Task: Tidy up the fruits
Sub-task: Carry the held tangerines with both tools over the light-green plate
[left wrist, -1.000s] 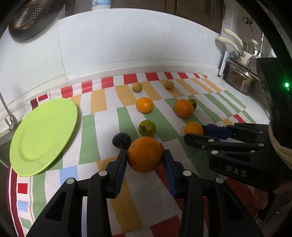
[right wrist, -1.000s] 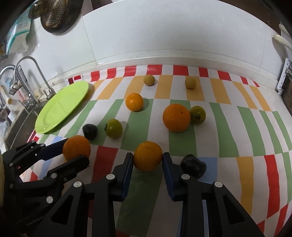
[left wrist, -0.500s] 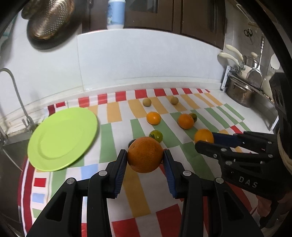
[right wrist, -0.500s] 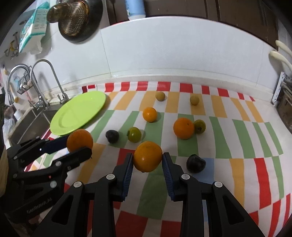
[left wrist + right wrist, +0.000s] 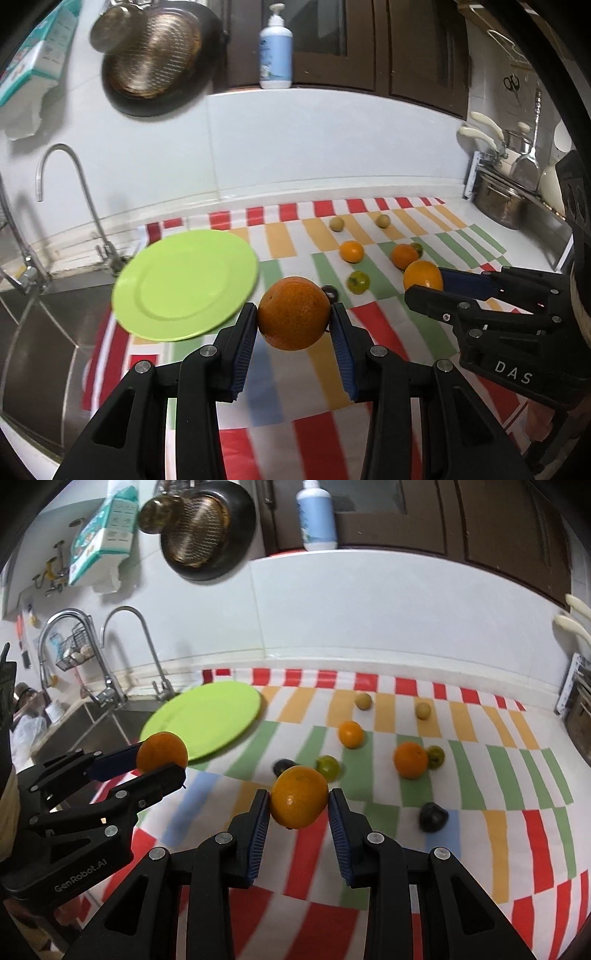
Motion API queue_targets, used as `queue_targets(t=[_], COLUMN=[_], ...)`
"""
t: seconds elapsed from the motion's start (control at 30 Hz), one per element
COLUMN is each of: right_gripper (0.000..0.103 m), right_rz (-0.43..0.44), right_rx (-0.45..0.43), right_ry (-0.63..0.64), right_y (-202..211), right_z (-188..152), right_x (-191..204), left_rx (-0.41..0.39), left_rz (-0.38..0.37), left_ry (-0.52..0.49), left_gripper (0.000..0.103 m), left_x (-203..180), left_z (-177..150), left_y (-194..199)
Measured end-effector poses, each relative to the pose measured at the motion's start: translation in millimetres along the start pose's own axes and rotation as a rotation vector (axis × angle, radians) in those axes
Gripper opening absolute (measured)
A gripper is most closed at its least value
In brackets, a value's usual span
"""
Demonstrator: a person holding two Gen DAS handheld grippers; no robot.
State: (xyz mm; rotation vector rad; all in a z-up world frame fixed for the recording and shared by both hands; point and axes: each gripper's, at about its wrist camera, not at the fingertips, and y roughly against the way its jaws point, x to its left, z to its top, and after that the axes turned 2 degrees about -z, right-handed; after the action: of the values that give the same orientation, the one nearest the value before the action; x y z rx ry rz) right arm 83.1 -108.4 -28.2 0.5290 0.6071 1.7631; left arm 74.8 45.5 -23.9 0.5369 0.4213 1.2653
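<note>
We look down along each hand-held gripper from close behind its fingers, facing the table's (image 5: 480,218) back edge; both views share the striped cloth (image 5: 480,760) and green plate (image 5: 184,284).

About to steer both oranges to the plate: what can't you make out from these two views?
- Left wrist view: dark fruit mostly hidden behind the left gripper's orange.
- Right wrist view: near rim of the green plate hidden behind the left gripper's orange.
- Both views: cloth under the fingers hidden; its near edge blurred.
</note>
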Motion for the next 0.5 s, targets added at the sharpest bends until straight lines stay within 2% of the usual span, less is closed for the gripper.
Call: queue_targets(t=[0.27, 0.5], right_gripper=[0.034, 0.034], right_rz=[0.042, 0.077], right_rx=[-0.033, -0.043], right_ry=[0.044, 0.075], right_y=[-3, -20], right_z=[13, 29], right_x=[37, 63], left_rx=[-0.021, -0.016], left_rz=[0.063, 0.088], left_ry=[0.01, 0.03], left_gripper=[0.039, 0.039], left_x=[33, 64], left_z=[-1, 2], left_y=[15, 11])
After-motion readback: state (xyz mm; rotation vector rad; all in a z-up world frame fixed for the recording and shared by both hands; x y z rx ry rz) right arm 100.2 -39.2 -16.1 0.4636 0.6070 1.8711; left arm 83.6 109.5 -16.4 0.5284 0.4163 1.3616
